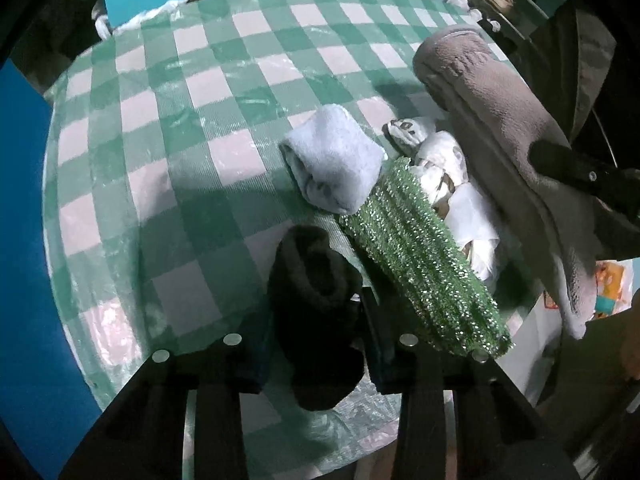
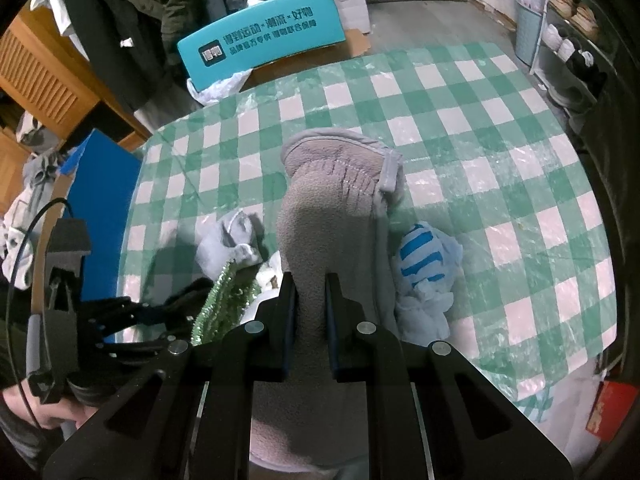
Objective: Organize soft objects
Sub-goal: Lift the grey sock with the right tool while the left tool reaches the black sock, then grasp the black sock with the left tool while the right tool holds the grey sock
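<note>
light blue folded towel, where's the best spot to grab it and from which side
Grip the light blue folded towel across its rounded folded end, nearest the tinsel cloth, coming down from above. That end looks thickest, so the pads should catch every layer. Its left side lies clear on the checked tablecloth.

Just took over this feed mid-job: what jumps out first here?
The right claw is clamped on a grey fleece mitt, held above the green checked tablecloth. The left claw straddles a black fuzzy sock, beside a sparkly green cloth and a folded pale blue towel.
</note>
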`<control>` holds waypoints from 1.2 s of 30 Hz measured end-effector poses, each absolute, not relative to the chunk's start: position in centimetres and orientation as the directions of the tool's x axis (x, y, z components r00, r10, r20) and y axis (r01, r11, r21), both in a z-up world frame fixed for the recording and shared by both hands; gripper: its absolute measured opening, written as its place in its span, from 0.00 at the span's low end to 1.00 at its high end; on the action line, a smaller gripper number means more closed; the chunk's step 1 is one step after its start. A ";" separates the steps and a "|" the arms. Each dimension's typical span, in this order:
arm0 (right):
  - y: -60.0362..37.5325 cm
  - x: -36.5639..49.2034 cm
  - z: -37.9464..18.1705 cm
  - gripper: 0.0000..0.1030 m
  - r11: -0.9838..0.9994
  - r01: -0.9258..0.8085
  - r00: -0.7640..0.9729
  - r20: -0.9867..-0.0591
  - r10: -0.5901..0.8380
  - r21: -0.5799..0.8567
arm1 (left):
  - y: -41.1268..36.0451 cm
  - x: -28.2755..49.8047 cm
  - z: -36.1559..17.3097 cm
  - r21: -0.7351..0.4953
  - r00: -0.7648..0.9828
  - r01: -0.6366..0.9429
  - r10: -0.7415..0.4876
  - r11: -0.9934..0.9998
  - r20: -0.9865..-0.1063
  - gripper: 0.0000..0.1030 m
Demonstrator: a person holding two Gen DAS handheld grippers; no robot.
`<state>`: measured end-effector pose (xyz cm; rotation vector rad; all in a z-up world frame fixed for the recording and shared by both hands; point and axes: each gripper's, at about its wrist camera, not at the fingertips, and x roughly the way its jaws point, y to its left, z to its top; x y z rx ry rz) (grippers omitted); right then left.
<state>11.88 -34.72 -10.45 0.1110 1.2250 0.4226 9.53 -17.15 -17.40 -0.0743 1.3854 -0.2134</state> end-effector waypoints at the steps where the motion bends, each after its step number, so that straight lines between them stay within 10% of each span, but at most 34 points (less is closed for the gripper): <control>1: -34.6 11.9 -10.3 0.11 0.916 -0.256 0.273 -0.886 0.375 0.309 | -17.1 9.5 -17.2 -0.176 0.176 0.105 -0.193 0.979 -0.965 0.36; 36: -29.2 10.7 -3.1 0.11 0.859 -0.381 0.346 -0.809 0.476 0.342 | -11.0 6.4 -6.3 -0.183 0.400 0.053 -0.189 0.982 -0.897 0.36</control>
